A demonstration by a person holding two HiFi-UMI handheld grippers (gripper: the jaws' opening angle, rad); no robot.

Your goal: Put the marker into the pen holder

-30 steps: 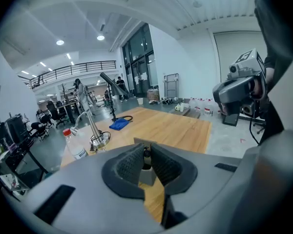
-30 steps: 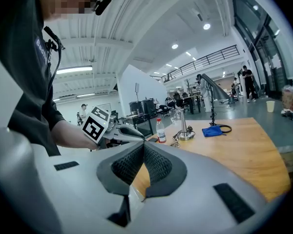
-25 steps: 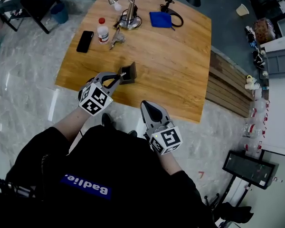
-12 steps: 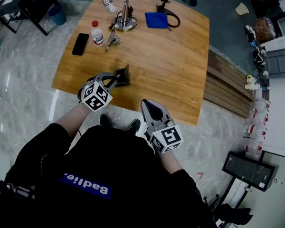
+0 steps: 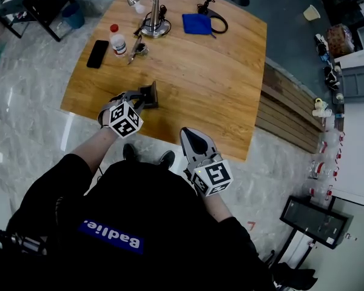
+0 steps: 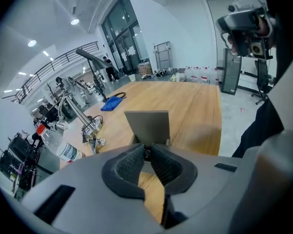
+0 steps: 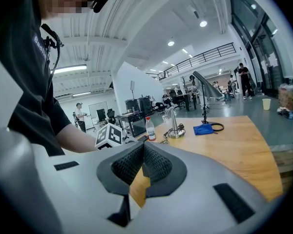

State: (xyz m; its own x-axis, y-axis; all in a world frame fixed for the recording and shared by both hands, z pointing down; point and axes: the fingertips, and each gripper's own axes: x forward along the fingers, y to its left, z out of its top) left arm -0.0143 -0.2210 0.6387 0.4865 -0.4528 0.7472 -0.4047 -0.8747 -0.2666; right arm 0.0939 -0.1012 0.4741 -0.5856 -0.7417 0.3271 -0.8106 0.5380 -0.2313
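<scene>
Wooden table [image 5: 218, 83], seen from the near side. At its far left lies a black phone [image 5: 97, 53], then a clear bottle with a red cap [image 5: 116, 40], then a metal desk-lamp base [image 5: 153, 22]; a blue cloth [image 5: 196, 23] sits further right.

Left gripper [image 5: 141, 102]: jaws closed tight on the marker [image 6: 147, 153], of which only a small dark end shows, pinched at the very tips. The tips stand right at the rim of the grey pen holder [image 5: 150, 94], which rests upright near the table's front edge. Against a second ago, this gripper has moved in on the holder; the stretch of marker then visible between them no longer shows from above. Whether the marker's lower end is inside the holder cannot be told.

Right gripper [image 5: 190, 136]: jaws together, nothing between them, held off the table's near edge, unchanged from the earlier pictures.
</scene>
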